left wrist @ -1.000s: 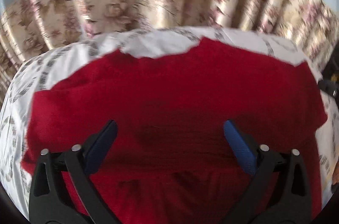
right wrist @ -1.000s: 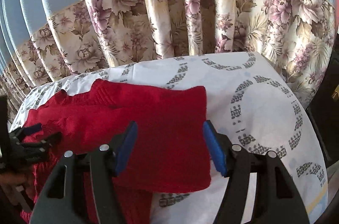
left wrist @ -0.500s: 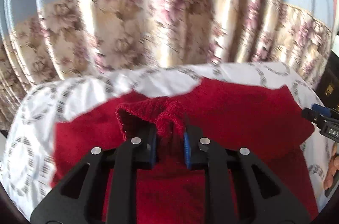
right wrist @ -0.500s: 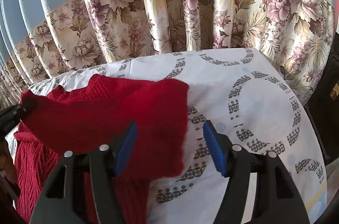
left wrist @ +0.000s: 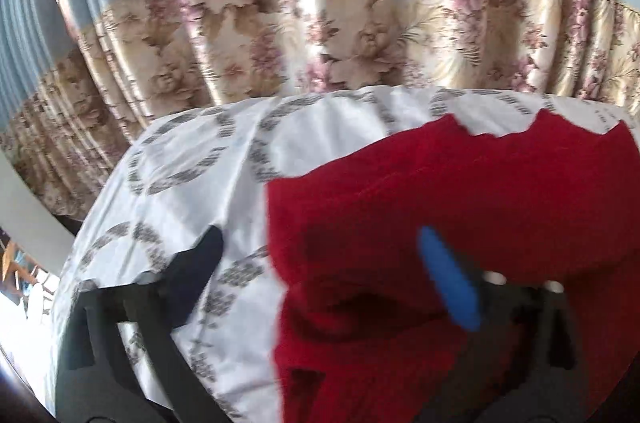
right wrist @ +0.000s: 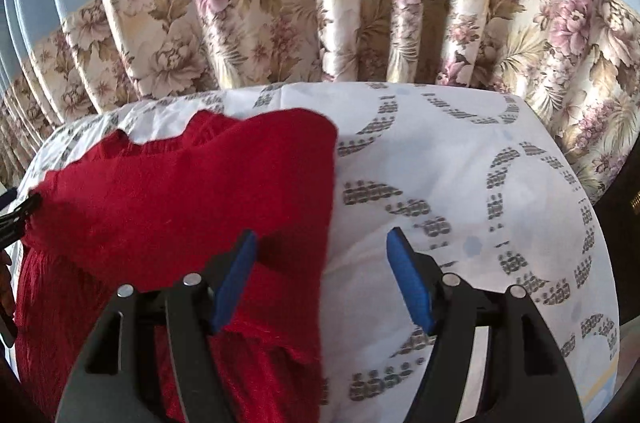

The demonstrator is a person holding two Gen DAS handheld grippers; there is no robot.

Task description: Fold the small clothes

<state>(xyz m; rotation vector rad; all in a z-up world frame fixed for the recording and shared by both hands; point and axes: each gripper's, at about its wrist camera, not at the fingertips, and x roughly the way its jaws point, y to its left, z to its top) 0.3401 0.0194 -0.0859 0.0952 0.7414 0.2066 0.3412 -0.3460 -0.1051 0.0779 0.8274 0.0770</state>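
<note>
Between the fingers of the left hand-held gripper [left wrist: 320, 279] lies the left edge of the red knit garment [left wrist: 460, 191] plus a strip of patterned cloth; jaws stand wide apart, having just opened, and pads press on nothing. Left finger [left wrist: 196, 271] sits over the white cloth, clear of the knit. Right finger w/ blue pad [left wrist: 448, 279] sits over the red fabric; contact cannot be told, view is blurred.

Right hand-held gripper [right wrist: 320, 275]: jaws part-open, approx. mid spread, nothing clamped. Left blue pad [right wrist: 236, 279] is over the garment's right portion, just inside its right edge; whether it touches the knit cannot be told. Right blue pad [right wrist: 408, 279] is over bare cloth, apart from the garment. Garment's right edge runs down between the two pads.

Garment: red ribbed knit, lying on the bench [right wrist: 460, 163], folded over itself w/ an upper layer resting on a lower one. Scalloped edge faces the far side. In right wrist view it occupies the left half of the surface; right half is uncovered cloth.

Bench covering: white cloth w/ grey ring-shaped print, lightly creased.

Behind bench: pleated curtain [right wrist: 280, 23], floral cream and mauve lower band, plain pale blue above.

At far left edge of right wrist view, tip of the left tool is just visible beside the garment's left corner.
</note>
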